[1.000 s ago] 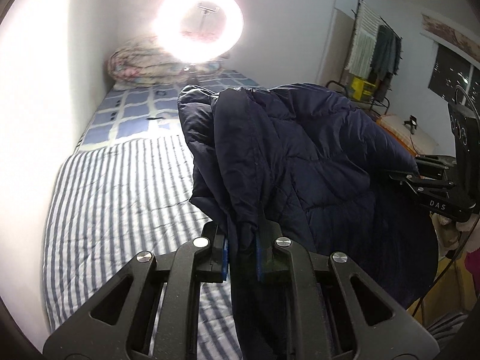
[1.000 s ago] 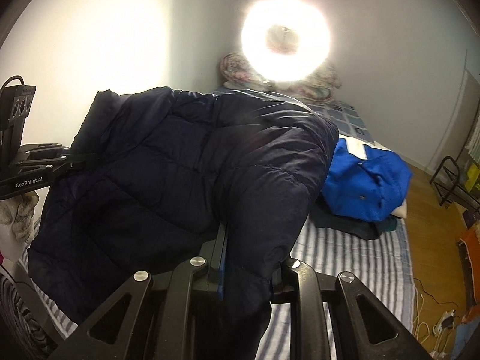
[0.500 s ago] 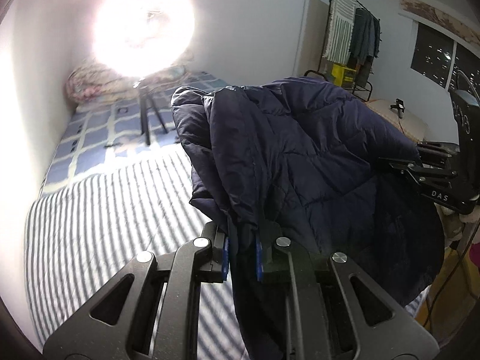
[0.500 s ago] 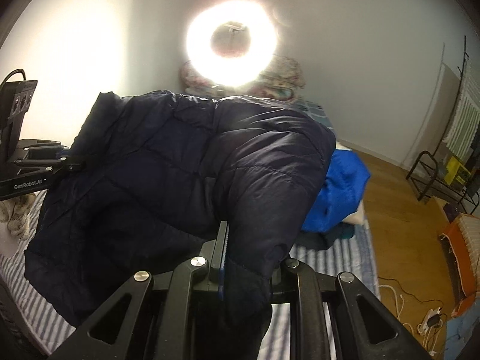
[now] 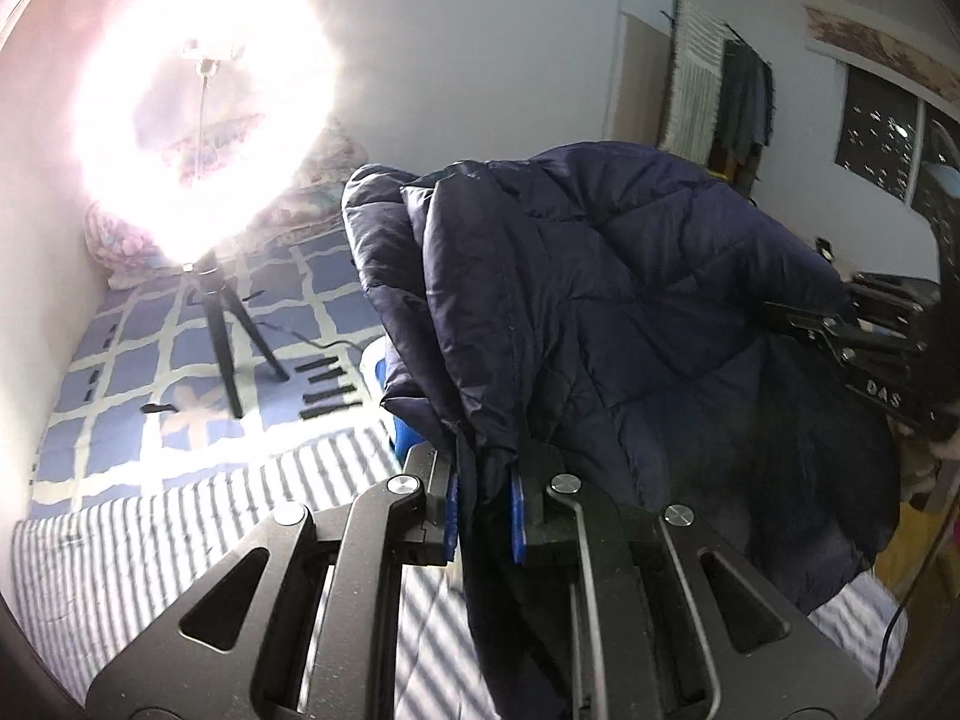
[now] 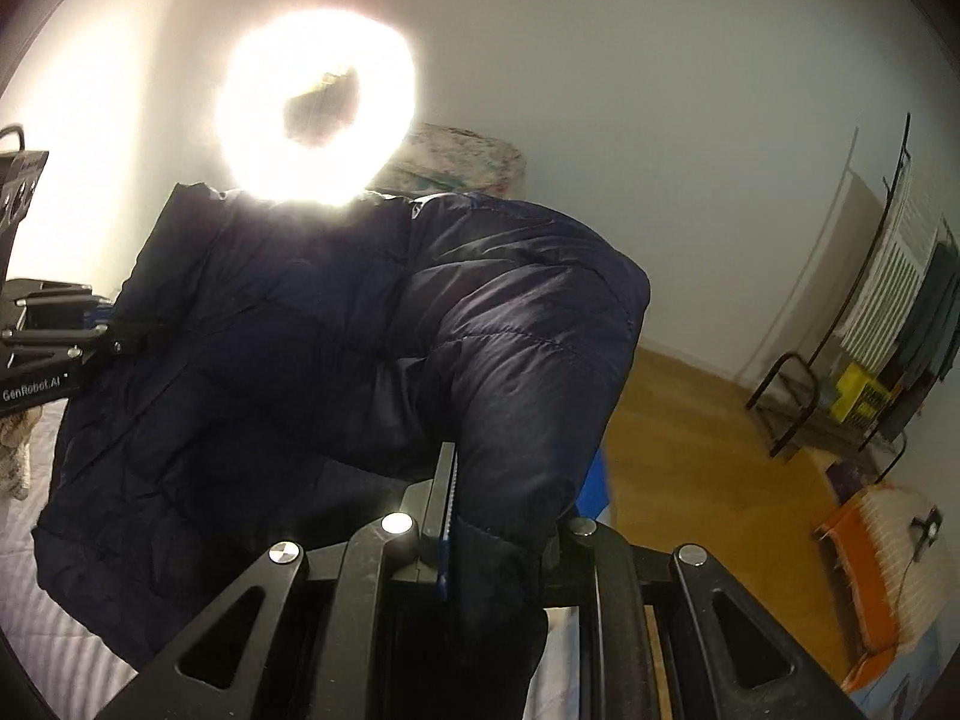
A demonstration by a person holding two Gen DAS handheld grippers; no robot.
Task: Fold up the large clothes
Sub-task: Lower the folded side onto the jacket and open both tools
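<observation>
A large navy quilted puffer jacket [image 5: 630, 312] hangs in the air between my two grippers, above the striped bed [image 5: 180, 546]. My left gripper [image 5: 485, 480] is shut on one edge of the jacket, fabric pinched between its blue pads. My right gripper [image 6: 498, 516] is shut on a sleeve or edge of the same jacket [image 6: 336, 360]. The right gripper also shows at the right of the left wrist view [image 5: 882, 348], and the left gripper at the left of the right wrist view [image 6: 54, 342]. The jacket's lower part hangs down and hides the bed beneath.
A bright ring light [image 5: 204, 138] on a tripod [image 5: 225, 336] stands on the checked bedding, with a rolled quilt [image 6: 462, 162] behind it. A blue garment [image 6: 594, 480] peeks out behind the jacket. A clothes rack [image 6: 900, 312] and wooden floor [image 6: 690, 450] lie to the right.
Both grippers have lifted and swung rightward with the jacket still held. The ring light has shifted left in both views, and the blue garment is now mostly hidden behind the jacket.
</observation>
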